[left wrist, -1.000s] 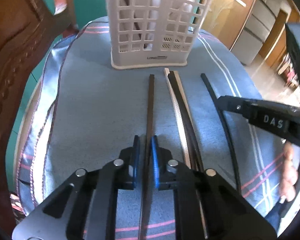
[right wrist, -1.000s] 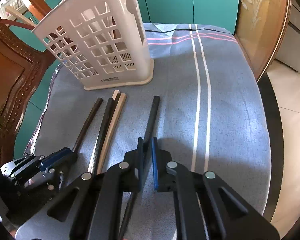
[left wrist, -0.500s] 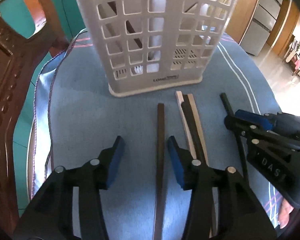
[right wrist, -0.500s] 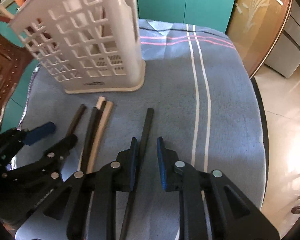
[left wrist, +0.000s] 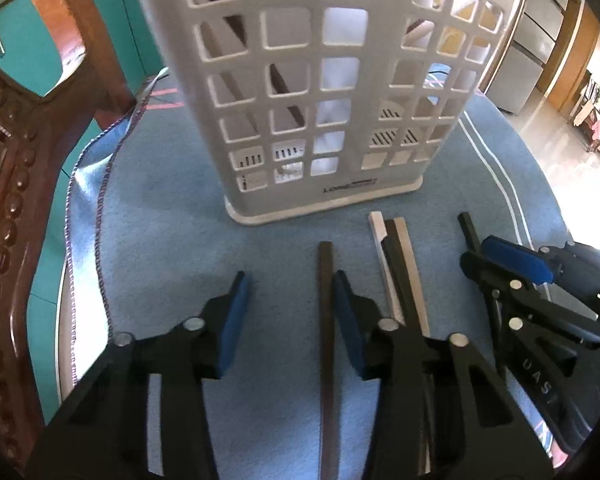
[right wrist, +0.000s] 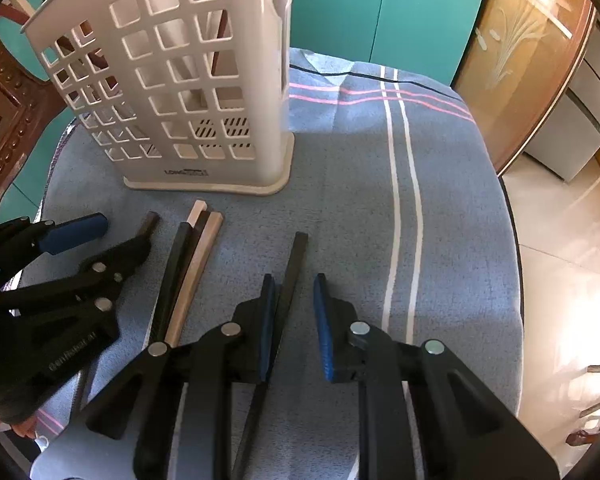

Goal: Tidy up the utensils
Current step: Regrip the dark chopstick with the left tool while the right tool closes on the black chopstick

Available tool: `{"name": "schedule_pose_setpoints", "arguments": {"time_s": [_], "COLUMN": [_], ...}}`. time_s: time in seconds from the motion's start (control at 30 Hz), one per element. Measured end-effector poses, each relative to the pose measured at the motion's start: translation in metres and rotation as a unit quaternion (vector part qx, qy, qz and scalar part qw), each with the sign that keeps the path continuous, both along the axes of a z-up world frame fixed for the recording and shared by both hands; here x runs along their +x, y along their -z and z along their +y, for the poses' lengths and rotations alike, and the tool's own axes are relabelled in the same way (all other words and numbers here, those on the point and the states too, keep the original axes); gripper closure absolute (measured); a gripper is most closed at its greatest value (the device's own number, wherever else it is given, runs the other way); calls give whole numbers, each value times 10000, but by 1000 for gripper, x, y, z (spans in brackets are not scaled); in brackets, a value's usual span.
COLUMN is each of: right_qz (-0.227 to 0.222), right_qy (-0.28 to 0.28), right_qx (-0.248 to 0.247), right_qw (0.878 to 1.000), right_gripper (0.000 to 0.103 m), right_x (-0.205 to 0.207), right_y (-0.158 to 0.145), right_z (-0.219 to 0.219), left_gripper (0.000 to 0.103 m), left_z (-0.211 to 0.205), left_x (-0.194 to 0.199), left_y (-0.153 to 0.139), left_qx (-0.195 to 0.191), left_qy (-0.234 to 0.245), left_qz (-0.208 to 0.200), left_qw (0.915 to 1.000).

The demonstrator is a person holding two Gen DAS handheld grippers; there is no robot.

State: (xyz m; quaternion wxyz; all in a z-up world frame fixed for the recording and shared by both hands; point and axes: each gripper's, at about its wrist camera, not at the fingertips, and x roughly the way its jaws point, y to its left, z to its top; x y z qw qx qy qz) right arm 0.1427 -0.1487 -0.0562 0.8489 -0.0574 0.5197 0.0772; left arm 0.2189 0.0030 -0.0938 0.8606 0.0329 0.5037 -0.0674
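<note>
Five long, thin chopsticks lie on the blue striped cloth (right wrist: 452, 208) that covers the bench: one dark brown square stick (left wrist: 325, 320) on the left, a bundle of three (left wrist: 396, 264) (two pale wooden ones with a black one over them), and one black stick (right wrist: 290, 276) on the right. All five lie roughly parallel, their blunt square ends towards the white plastic lattice caddy (left wrist: 324, 92), their long axes running from the caddy back to the claws. The caddy stands upright just beyond those ends, apart from them; through its holes a dark stick (left wrist: 260, 56) leans in the left compartment and a pale stick (left wrist: 418, 34) shows in the right one.

The left claw (left wrist: 286, 312) is spread, having just narrowed a little after opening; the brown stick lies between its blue pads (left wrist: 232, 320), close beside the right pad, not pinched. The right claw (right wrist: 294, 320) stands slightly apart, having just opened from near shut; the black stick runs between its fingers, hard against the left pad (right wrist: 267, 320), with a clear gap to the other.

A carved dark wooden chair (left wrist: 8, 208) stands left of the bench, teal cabinet doors (right wrist: 380, 12) behind
</note>
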Motion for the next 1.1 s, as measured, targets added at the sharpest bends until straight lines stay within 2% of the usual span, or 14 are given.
{"name": "schedule_pose_setpoints", "arguments": {"time_s": [0.07, 0.1, 0.13, 0.17, 0.27, 0.37, 0.5, 0.77, 0.83, 0.9, 1.1], "right_qz": [-17, -24, -17, -14, 11, 61, -85, -117, -137, -128, -10], "right_qy": [3, -1, -30, -49, -143, -218, -314, -310, -302, -306, -308], "right_qx": [8, 38, 95, 119, 146, 200, -118, -131, -115, -83, -10], "right_qw": [10000, 10000, 9999, 9999, 9998, 9995, 9994, 9994, 9994, 9994, 9995], "right_gripper": [83, 84, 91, 91, 95, 96, 96, 84, 82, 82, 82], "right_x": [-2, -3, 0, -3, -12, -22, -34, -45, -45, -45, -40], "right_y": [0, 0, -1, 0, -2, -4, -5, -3, -4, -3, -3], "right_z": [0, -1, 0, 2, 4, 5, 15, 26, 23, 19, 11], "left_gripper": [72, 79, 89, 93, 95, 95, 95, 76, 64, 57, 53], "left_z": [4, 8, 11, 15, 20, 22, 27, 19, 18, 20, 33], "left_x": [-3, -11, -16, -22, -42, -55, -58, -39, -39, -40, -46], "left_y": [0, 0, -1, -3, -3, -4, -5, -2, -2, -2, -5], "left_qx": [-1, 0, -21, -84, -274, -265, -238, -4, 158, 271, 127], "left_qy": [-41, -44, -55, -96, -162, -111, -127, -103, -157, -242, -255], "left_qz": [-9, -9, 16, 55, 135, 135, 123, -13, -62, -70, -4], "left_qw": [10000, 10000, 10000, 9999, 9994, 9995, 9996, 9999, 9997, 9993, 9996]}}
